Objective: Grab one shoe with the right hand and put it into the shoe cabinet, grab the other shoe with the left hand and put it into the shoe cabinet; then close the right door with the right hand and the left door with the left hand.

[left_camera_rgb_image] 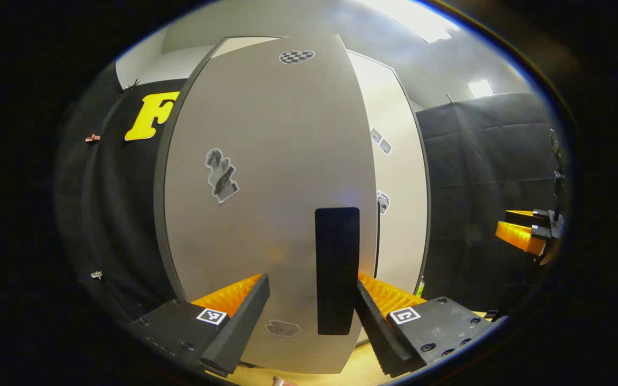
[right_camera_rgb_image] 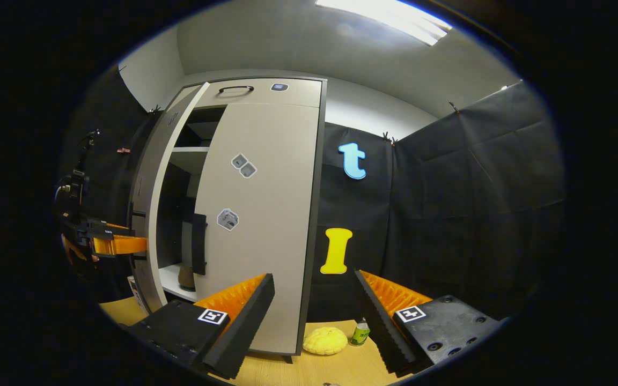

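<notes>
Here the pale grey shoe cabinet (right_camera_rgb_image: pixel 266 214) has its left door (left_camera_rgb_image: pixel 266 203) ajar, both tools (left_camera_rgb_image: pixel 311 316) (right_camera_rgb_image: pixel 314 316) spread wide.

No words or numbers could be read. The left gripper (left_camera_rgb_image: pixel 311 316) bore a square black-and-white marker tag (left_camera_rgb_image: pixel 212 316) on one finger and a second tag (left_camera_rgb_image: pixel 405 315) on the other. The right gripper (right_camera_rgb_image: pixel 314 316) carried the same sort of pair (right_camera_rgb_image: pixel 212 316). The left door (left_camera_rgb_image: pixel 266 161) had a checkered sticker (left_camera_rgb_image: pixel 296 56) near its top and a picture sticker (left_camera_rgb_image: pixel 221 175) lower down, neither with lettering. The right door (right_camera_rgb_image: pixel 266 214) showed two small picture stickers (right_camera_rgb_image: pixel 243 165), their detail too fine to make out. The bottle (right_camera_rgb_image: pixel 360 332) had a label too small to read.
</notes>
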Tool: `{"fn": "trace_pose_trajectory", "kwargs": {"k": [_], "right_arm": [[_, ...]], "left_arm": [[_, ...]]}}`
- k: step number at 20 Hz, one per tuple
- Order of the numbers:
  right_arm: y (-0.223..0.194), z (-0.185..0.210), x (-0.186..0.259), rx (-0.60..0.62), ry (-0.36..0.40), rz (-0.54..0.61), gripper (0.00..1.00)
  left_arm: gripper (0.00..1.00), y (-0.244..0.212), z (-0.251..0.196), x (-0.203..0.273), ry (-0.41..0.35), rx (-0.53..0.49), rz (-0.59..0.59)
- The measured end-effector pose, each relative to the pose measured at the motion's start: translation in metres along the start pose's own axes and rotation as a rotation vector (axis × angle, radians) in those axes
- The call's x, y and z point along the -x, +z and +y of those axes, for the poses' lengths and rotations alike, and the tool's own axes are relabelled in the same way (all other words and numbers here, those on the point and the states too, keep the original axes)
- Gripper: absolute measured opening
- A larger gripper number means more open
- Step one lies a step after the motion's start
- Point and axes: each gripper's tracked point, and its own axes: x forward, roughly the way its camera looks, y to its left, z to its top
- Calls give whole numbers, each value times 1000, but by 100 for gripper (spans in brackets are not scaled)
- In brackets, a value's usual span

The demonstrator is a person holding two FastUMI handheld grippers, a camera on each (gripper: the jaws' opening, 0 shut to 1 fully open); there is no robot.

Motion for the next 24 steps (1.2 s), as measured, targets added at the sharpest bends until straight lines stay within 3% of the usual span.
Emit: {"fn": "trace_pose_trajectory", "kwargs": {"k": [10,14,20,24], "right_arm": [[12,-3,1,22,94,-81,97],[17,-11,-6,19,61,-100,97],[10,-14,-14,-4,84,-74,97],[8,-20,-15,-10,85,-66,97]], "left_arm": [[92,4,-9,-61,184,-13,-46],[95,3,-4,-75,251,-19,-34],[95,1,1,-89,337,-36,-26],[95,0,-1,-89,350,-34,-29]]}}
